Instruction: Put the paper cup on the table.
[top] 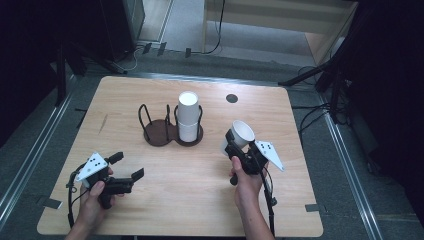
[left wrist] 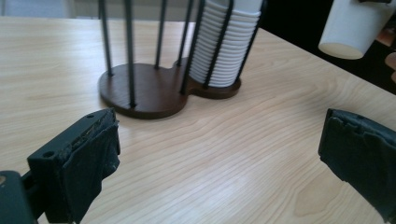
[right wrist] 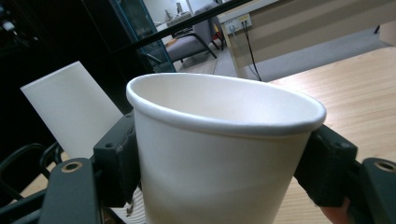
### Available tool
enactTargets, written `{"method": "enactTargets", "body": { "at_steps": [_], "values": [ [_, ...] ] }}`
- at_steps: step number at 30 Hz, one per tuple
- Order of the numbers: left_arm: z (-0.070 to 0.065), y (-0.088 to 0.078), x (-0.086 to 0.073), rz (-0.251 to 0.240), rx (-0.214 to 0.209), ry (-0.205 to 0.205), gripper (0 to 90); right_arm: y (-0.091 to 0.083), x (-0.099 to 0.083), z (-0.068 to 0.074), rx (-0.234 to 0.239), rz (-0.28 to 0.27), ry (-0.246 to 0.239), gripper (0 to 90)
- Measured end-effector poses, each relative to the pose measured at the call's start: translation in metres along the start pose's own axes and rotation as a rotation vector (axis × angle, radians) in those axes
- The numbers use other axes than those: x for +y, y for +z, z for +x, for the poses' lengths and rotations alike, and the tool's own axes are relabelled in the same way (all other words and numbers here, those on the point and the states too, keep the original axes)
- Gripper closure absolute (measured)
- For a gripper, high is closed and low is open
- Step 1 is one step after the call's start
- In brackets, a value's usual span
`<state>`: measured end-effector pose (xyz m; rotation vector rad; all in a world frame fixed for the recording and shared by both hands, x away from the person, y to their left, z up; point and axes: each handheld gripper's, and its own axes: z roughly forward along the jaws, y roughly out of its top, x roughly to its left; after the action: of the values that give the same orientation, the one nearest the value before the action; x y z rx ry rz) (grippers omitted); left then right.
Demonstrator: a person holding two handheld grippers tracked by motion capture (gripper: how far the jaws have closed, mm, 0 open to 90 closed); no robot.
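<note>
The single white paper cup (top: pixel 242 133) is off the surface, tilted with its open mouth up and toward the far side, held just right of the middle of the pale wooden surface (top: pixel 200 200). The right claw (top: pixel 235 142) is clamped on it: in the right gripper view the two black jaws press the cup's wall from either side just under the rolled rim (right wrist: pixel 224 119), and the cup sits squarely between them. So the pick looks done, and this cup is well apart from the rest.

The rest is the tall stack of white paper cups (top: pixel 188 116), standing upright in the right-hand ring of a dark wooden two-ring holder with black wire uprights (top: pixel 161 135). The holder's left-hand ring (top: pixel 151 120) stands empty. My read: one cup is lifted free and waiting for a place, and the empty ring looks the likely spot, though that is a guess. Placing it there, mouth up or down I cannot tell, is what seems left.

The left claw (top: pixel 129 166) hangs low over the near left of the surface with its jaws wide apart and nothing between them. In the left gripper view it looks across bare wood at the holder's base (left wrist: pixel 149 93), and the stack (left wrist: pixel 224 46) sits well beyond its tips.
</note>
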<state>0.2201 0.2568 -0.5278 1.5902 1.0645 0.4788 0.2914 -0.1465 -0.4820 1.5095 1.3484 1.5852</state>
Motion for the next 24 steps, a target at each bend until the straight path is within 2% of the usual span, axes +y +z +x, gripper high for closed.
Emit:
{"method": "enactTargets", "body": {
  "at_steps": [2, 3, 8, 14, 18, 24],
  "values": [
    [0.002, -0.001, -0.001, 0.003, 0.005, 0.000, 0.0, 0.002, 0.000, 0.000, -0.004, 0.003, -0.020, 25.9],
    [0.008, -0.005, -0.002, 0.007, 0.027, 0.001, 0.0, 0.003, 0.000, 0.000, -0.006, 0.003, -0.031, 25.9],
    [0.024, -0.011, -0.005, 0.006, 0.077, -0.019, 0.0, 0.008, 0.001, -0.001, -0.015, 0.003, -0.077, 26.0],
    [0.040, -0.011, -0.011, 0.045, 0.152, -0.002, 0.0, 0.015, 0.001, -0.004, -0.024, 0.010, -0.136, 25.9],
    [0.047, -0.013, -0.012, 0.032, 0.162, -0.031, 0.0, 0.022, 0.000, -0.009, -0.031, 0.007, -0.167, 26.0],
    [0.057, -0.020, -0.011, 0.013, 0.208, -0.038, 0.0, 0.035, 0.000, -0.017, -0.060, 0.001, -0.219, 26.0]
  ]
}}
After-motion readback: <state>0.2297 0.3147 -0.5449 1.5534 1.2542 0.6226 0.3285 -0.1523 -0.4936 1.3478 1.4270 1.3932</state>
